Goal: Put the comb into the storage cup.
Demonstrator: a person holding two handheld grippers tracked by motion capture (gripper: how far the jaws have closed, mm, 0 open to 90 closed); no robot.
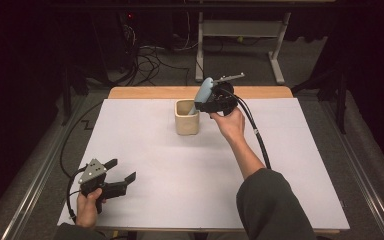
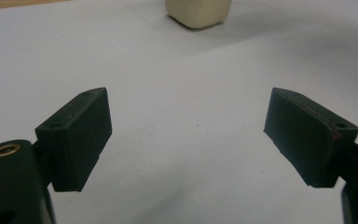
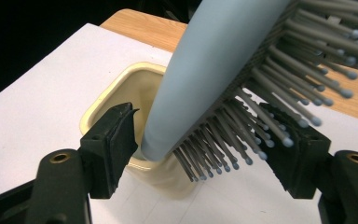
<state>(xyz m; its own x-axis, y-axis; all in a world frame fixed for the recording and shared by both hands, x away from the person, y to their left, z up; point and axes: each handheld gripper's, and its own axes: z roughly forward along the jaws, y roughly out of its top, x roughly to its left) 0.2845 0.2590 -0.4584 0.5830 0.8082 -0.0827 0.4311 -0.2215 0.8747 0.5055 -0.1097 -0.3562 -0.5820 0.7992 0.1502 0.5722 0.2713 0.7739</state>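
A light blue hairbrush (image 1: 203, 90) leans with its handle end down inside a cream square cup (image 1: 186, 120) at the back middle of the white table. My right gripper (image 1: 211, 102) is beside the cup's right rim, shut on the hairbrush. In the right gripper view one jaw sits against the brush's smooth back (image 3: 200, 74) and the other against its grey bristle tips (image 3: 261, 126), above the cup (image 3: 107, 100). My left gripper (image 1: 123, 169) hovers low at the front left, open and holding nothing. Its jaws (image 2: 189, 93) point toward the distant cup (image 2: 198, 11).
A white sheet (image 1: 180, 165) covers the table, with a bare wood strip (image 1: 145, 92) along the far edge. A black cable (image 1: 257, 135) trails from my right gripper along the person's forearm. Beyond the table are a metal frame (image 1: 240, 30) and floor cables.
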